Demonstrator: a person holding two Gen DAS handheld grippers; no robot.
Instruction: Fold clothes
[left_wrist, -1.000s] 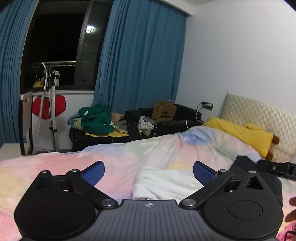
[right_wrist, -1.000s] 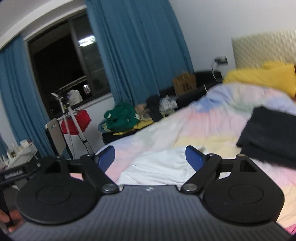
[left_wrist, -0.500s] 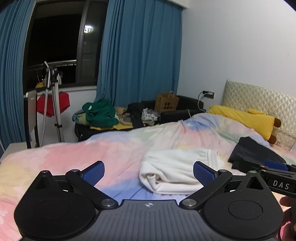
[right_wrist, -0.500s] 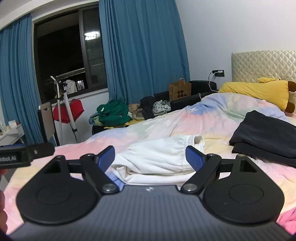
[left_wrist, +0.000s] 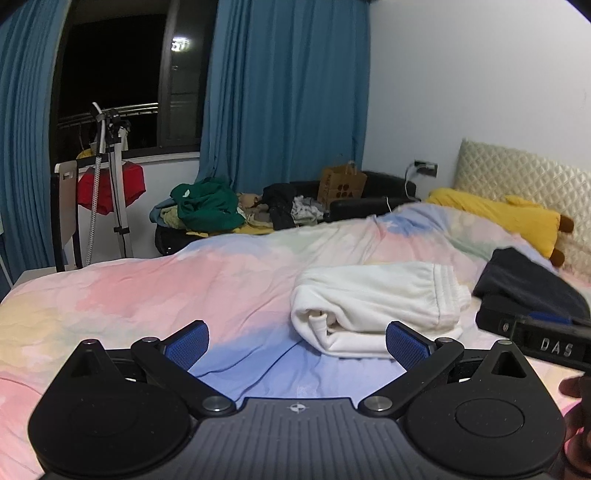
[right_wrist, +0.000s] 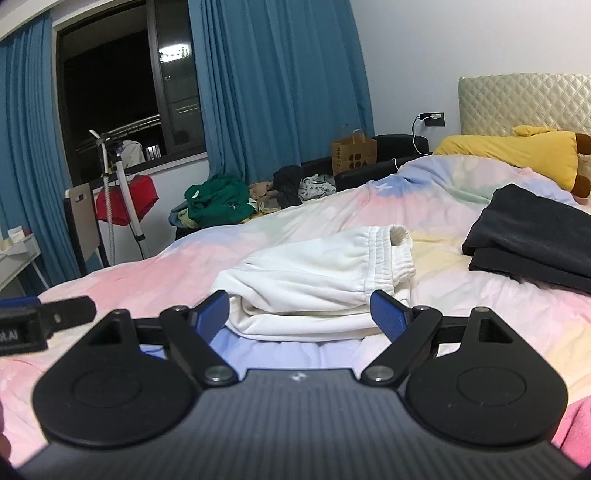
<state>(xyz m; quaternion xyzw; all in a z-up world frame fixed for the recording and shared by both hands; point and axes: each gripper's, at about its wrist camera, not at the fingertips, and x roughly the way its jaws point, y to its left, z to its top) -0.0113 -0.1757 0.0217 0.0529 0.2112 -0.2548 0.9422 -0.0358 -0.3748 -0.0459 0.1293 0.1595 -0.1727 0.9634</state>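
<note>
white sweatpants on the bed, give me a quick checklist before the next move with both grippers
1. Left hand-held gripper open and empty: ok.
2. Right hand-held gripper open and empty: ok, its jaws stand either side of the bundle's near edge without closing on it.
3. White sweatpants folded into a compact bundle on the pastel duvet: ok.
4. Elastic waistband tucked flat: not ok, it stands up loose at the right end.
5. Folded black garment apart from the white bundle: ok.
6. Layers underneath lying smooth: cannot tell, hidden.
</note>
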